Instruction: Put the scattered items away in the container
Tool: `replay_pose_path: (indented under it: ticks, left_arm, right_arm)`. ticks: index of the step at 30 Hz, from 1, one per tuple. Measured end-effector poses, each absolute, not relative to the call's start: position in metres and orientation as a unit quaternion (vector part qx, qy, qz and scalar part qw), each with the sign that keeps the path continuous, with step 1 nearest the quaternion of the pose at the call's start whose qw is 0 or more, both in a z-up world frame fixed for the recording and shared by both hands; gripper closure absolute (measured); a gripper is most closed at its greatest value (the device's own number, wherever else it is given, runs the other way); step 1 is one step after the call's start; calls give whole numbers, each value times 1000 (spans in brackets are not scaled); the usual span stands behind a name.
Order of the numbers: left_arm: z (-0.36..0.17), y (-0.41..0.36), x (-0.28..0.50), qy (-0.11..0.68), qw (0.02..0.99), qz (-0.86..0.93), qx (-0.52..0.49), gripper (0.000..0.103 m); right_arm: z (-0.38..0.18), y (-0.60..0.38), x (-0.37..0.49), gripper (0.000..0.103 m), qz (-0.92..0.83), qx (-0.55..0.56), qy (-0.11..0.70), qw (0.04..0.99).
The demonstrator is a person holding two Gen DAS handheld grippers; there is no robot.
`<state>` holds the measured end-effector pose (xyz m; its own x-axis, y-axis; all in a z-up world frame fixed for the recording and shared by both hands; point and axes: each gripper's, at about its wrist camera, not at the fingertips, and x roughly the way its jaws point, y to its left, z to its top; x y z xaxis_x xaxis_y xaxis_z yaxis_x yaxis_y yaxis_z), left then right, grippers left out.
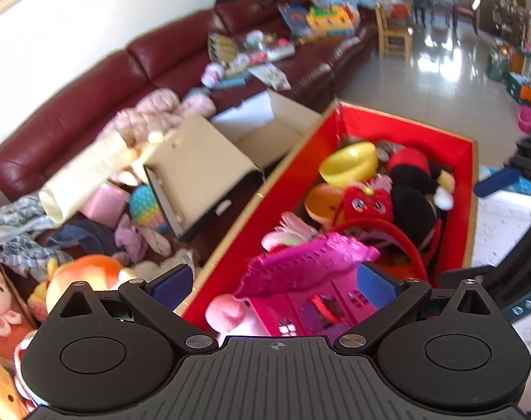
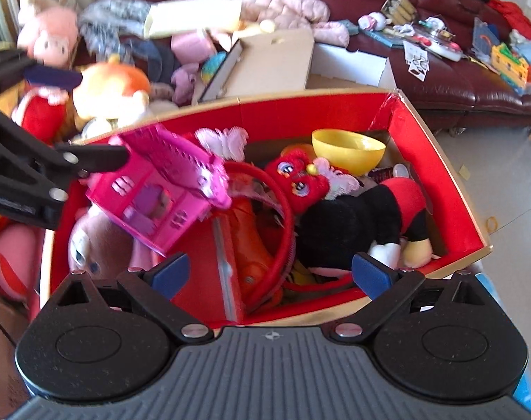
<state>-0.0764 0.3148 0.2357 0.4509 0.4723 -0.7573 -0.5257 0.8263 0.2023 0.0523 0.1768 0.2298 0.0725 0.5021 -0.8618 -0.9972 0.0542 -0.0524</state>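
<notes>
lowering the pink toy house [image 2: 153, 199] into the red box [image 2: 440, 175] suits the spread left hand-held gripper [image 1: 272, 281]; right hand-held gripper [image 2: 270, 274] wide, empty.

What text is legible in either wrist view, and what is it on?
"DAS": white letters on a dark band at the right edge of the left wrist view, cut off by the frame.
Sticker sheets on the sofa: too small to read.
Nothing else readable.
</notes>
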Motion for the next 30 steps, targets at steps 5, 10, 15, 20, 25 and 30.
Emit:
replay_pose_path:
  ticks: [5,10,15,20,25,30]
  left_arm:
    - [228,299,-68,449,849,277,27,0]
    - [206,288,-55,457,848,258,72,0]
    - [188,303,-46,496,835,240,10,0]
    - [179,310,-46,507,828,238,-26,0]
    - [176,309,-43,509,828,232,-24,0]
    - [175,310,-38,517,830,202,-46,0]
  right_arm:
    - [222,190,53,2,594,-414,332,604]
    - [210,202,53,2,598,-438,333,582]
    - [200,207,47,1,598,-468,323,566]
    - [195,208,41,1,606,-490,314,542]
    - [191,211,36,1,608,-513,302,526]
    - [187,213,33,1,605,-536,284,516]
